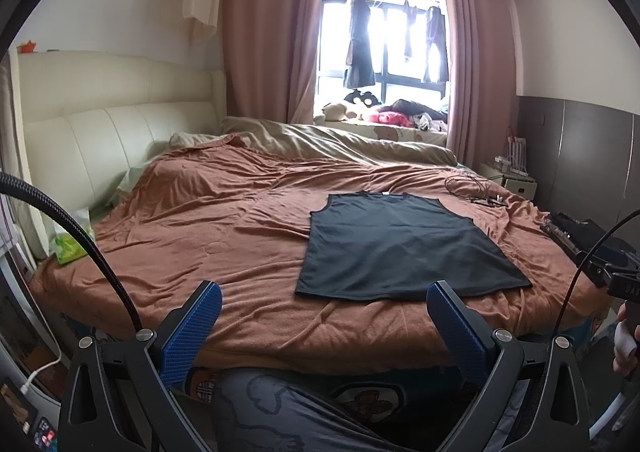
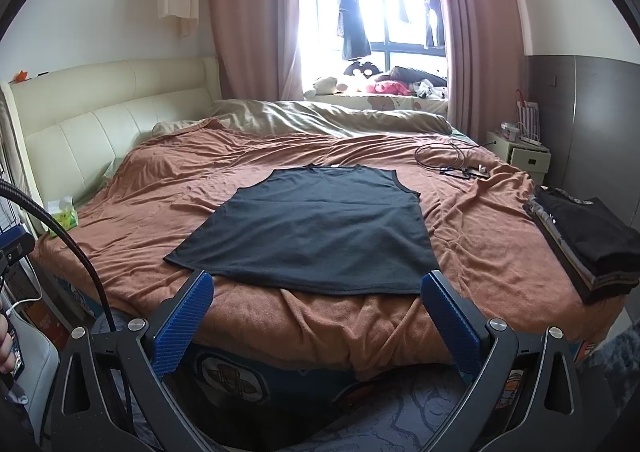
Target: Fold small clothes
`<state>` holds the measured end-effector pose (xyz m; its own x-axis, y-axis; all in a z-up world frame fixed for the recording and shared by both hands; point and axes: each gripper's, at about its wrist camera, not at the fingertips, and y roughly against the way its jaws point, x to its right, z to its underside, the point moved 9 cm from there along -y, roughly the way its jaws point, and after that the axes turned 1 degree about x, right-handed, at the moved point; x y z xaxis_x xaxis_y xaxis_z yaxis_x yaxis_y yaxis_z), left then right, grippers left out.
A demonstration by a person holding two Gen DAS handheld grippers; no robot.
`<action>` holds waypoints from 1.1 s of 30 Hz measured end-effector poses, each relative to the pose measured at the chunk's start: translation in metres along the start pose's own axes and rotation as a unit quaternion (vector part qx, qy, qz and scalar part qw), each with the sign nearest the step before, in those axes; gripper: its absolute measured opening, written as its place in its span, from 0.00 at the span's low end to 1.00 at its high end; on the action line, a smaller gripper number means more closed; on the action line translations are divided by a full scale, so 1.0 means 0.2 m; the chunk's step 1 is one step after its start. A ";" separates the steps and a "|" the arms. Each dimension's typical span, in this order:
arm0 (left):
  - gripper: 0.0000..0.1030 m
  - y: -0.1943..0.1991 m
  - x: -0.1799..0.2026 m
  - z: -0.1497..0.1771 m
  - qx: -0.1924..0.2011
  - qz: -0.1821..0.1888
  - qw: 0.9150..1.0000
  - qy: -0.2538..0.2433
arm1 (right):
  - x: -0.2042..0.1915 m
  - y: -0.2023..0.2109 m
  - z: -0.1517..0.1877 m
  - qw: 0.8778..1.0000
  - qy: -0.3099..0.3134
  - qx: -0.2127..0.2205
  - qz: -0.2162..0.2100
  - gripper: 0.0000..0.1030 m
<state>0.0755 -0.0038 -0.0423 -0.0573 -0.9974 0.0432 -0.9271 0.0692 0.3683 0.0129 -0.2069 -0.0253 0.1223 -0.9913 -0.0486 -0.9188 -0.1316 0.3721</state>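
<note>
A black sleeveless top lies flat on the brown bedspread, hem toward me, neck toward the window. It also shows in the right wrist view. My left gripper is open and empty, held off the near bed edge, left of the top's hem. My right gripper is open and empty, held just before the hem, its blue fingertips near the hem's corners.
A stack of folded dark clothes sits at the bed's right edge. Cables lie beyond the top. A green tissue pack lies at the left by the cream headboard. A beige duvet is bunched at the far side.
</note>
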 end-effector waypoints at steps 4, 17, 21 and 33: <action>1.00 -0.01 -0.02 0.00 -0.002 0.001 1.000 0.006 | -0.01 -0.02 0.01 1.000 0.002 -0.007 0.005 1.00; 1.00 0.00 0.00 0.01 -0.003 0.001 1.000 0.003 | 0.00 -0.02 0.02 1.000 -0.004 -0.005 0.024 1.00; 1.00 0.01 0.00 0.02 -0.004 0.001 1.000 0.004 | 0.00 -0.01 0.02 1.000 -0.004 -0.006 0.027 1.00; 1.00 0.02 -0.02 0.01 -0.004 -0.001 1.000 0.006 | 0.02 0.01 0.03 1.000 -0.001 -0.004 0.017 1.00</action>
<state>0.0703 0.0012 -0.0430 -0.0509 -0.9973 0.0533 -0.9242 0.0672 0.3758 0.0101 -0.2116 -0.0300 0.0913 -0.9951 -0.0375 -0.9195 -0.0987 0.3805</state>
